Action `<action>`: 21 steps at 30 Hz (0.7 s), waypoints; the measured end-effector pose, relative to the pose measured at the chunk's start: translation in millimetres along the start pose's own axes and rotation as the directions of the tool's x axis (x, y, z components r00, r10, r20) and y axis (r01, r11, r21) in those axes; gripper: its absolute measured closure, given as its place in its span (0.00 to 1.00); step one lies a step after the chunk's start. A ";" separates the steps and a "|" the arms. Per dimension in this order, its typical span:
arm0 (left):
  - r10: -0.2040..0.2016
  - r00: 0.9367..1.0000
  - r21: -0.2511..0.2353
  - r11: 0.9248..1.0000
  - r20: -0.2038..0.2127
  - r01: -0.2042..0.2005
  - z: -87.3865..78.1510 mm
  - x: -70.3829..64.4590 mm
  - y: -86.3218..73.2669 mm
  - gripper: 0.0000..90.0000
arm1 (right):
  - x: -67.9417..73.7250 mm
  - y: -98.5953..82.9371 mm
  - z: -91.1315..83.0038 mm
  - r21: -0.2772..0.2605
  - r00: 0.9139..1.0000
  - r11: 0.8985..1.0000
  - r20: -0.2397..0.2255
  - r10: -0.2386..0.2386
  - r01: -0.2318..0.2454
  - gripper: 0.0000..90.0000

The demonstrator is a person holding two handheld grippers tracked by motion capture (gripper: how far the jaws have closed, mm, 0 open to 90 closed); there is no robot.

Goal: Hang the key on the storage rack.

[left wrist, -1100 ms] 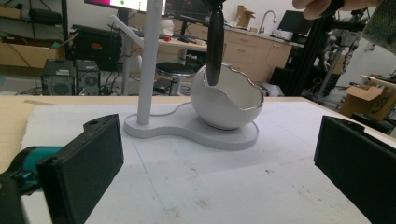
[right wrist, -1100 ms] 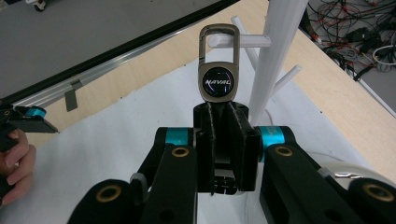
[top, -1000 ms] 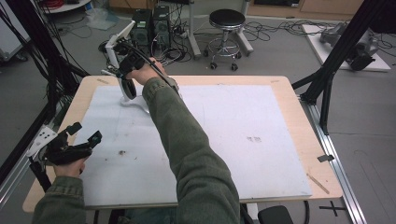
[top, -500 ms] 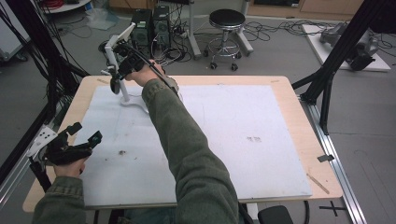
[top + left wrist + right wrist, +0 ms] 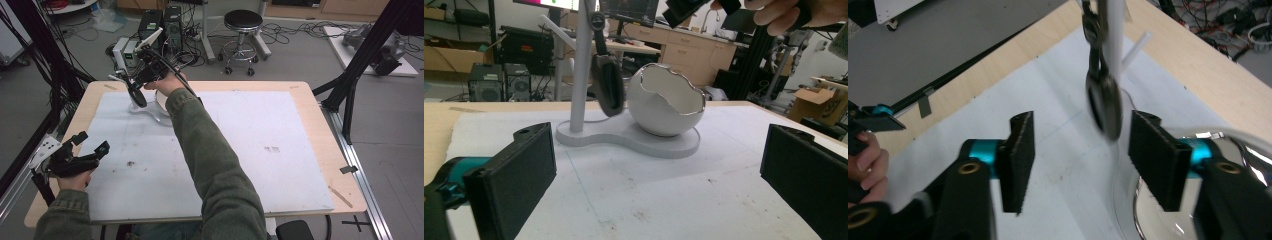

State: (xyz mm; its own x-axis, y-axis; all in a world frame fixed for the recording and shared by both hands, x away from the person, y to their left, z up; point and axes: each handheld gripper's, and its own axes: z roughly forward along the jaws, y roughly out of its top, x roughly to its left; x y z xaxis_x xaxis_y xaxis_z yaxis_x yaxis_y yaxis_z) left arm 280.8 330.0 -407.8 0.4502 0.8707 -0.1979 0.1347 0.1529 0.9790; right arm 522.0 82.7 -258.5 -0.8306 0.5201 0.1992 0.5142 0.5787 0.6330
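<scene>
Up at the far left corner of the table, the right gripper [image 5: 131,84] hangs over a white stand [image 5: 583,65] with a dark pair of headphones [image 5: 607,85] hung from it. That is plainly the work in hand, since the right arm is stretched all the way there while the left gripper [image 5: 90,143] sits well back near the person's edge of the table, its jaws spread wide and holding nothing.

What matters for the next move is how the headphones hang: long axis upright, dangling from the top of the stand with the oval ear cup at the bottom. From the right gripper view the ear cup [image 5: 1104,104] lies ahead of the jaws and roughly between their lines, a little closer to the jaw on that view's right side. The jaws stand apart, nothing pinched, and the ear cup looks blurred, so it may be swinging.

Just beside the headphones, on the same white base, sits a bowl shaped like a cracked eggshell [image 5: 666,105], close enough that I'd guess a closing jaw could brush it.
</scene>
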 end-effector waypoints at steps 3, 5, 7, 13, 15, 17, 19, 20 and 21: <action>0.002 1.000 0.002 1.000 -0.001 -0.002 -0.4 0.0 0.0 0.02 | -5.6 -8.6 -4.2 0.001 1.000 1.000 0.020 -0.009 0.009 0.39; 0.003 1.000 0.003 1.000 -0.003 -0.003 -0.7 -0.1 0.0 0.02 | -9.9 -13.9 -7.2 0.004 1.000 1.000 0.021 0.001 -0.001 0.34; 0.003 1.000 0.001 1.000 -0.002 -0.003 -0.8 -0.1 0.0 0.02 | -13.3 -18.3 -10.5 0.010 0.999 1.000 0.035 0.002 -0.003 0.28; 0.006 1.000 0.005 1.000 -0.002 -0.006 -1.6 -0.4 0.0 0.02 | -16.1 -30.2 -20.1 0.006 0.998 1.000 0.052 -0.018 0.018 0.13; 0.006 1.000 0.004 1.000 0.000 -0.006 -1.8 -0.8 0.2 0.02 | -17.4 -34.2 -21.7 0.007 0.998 1.000 0.051 -0.022 0.021 0.10; 0.007 1.000 0.005 1.000 -0.001 -0.007 -1.9 -1.0 0.2 0.02 | -19.9 -41.1 -24.0 0.013 0.998 1.000 0.060 -0.028 0.027 0.01; 0.009 1.000 0.007 1.000 0.000 -0.009 -2.0 -1.0 0.2 0.02 | -21.5 -46.9 -27.1 0.009 0.998 0.999 0.057 -0.035 0.035 0.01; 0.010 1.000 0.007 1.000 -0.001 -0.010 -1.9 -0.9 0.3 0.02 | -22.5 -49.7 -28.9 0.005 0.998 0.999 0.056 -0.034 0.034 0.01; 0.009 1.000 0.008 1.000 -0.001 -0.009 -1.8 -1.0 0.2 0.02 | -23.4 -52.4 -30.8 0.001 0.998 1.000 0.056 -0.030 0.030 0.01</action>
State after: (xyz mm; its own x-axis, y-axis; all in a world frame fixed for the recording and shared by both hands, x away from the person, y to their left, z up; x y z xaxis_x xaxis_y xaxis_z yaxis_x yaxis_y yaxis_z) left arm 278.8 330.0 -407.3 0.4507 0.8724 -0.1891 0.1373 0.1416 0.9804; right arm 507.9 20.9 -273.3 -0.8325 0.5365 0.1381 0.4892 0.5951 0.6376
